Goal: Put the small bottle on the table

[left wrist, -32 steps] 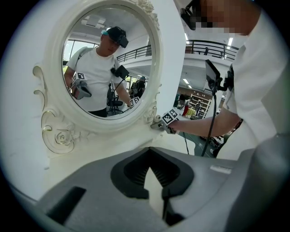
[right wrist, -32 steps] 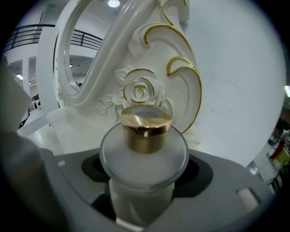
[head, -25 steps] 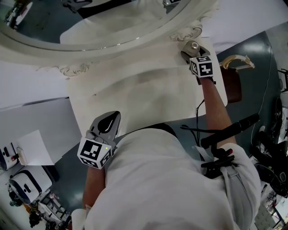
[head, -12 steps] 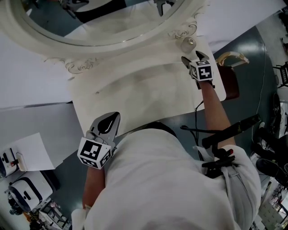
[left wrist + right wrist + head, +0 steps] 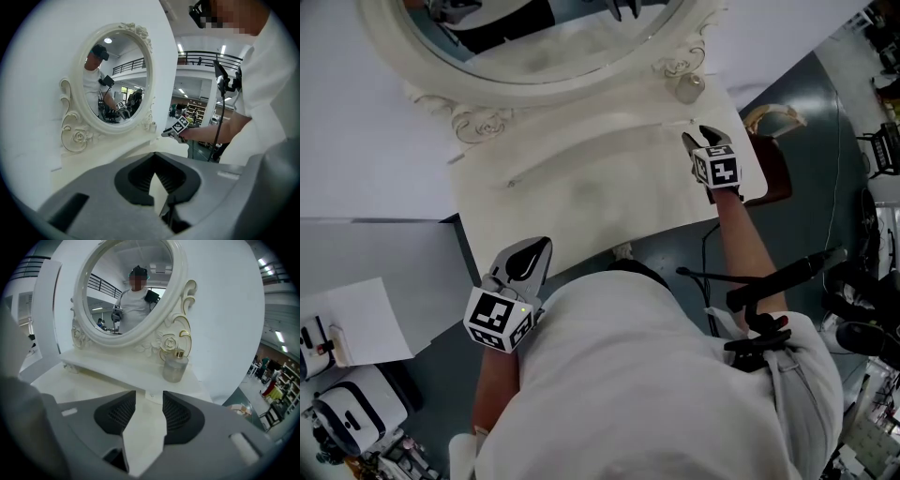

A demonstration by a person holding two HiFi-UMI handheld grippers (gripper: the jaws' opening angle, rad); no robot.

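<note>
The small frosted-glass bottle [image 5: 688,87] with a gold cap stands upright on the white dressing table [image 5: 581,197], at the right foot of the oval mirror [image 5: 534,47]. In the right gripper view the bottle [image 5: 175,367] sits on the table's raised back ledge, beyond the jaws. My right gripper [image 5: 701,141] hovers over the table's right part, a little nearer to me than the bottle and apart from it. Its jaws [image 5: 149,408] have just been closing, stand part open and hold nothing. My left gripper [image 5: 530,258] is off the table's near edge, shut and empty [image 5: 152,180].
A brown chair with a carved pale back [image 5: 778,150] stands just right of the table. A white sheet [image 5: 356,314] and small devices [image 5: 347,408] lie on the floor at the left. A dark stand and cables [image 5: 783,281] are at the right.
The right gripper has let go of the bottle, drawn back from it toward the table's near edge, and its jaws have narrowed. The bottle stays standing by the mirror.
</note>
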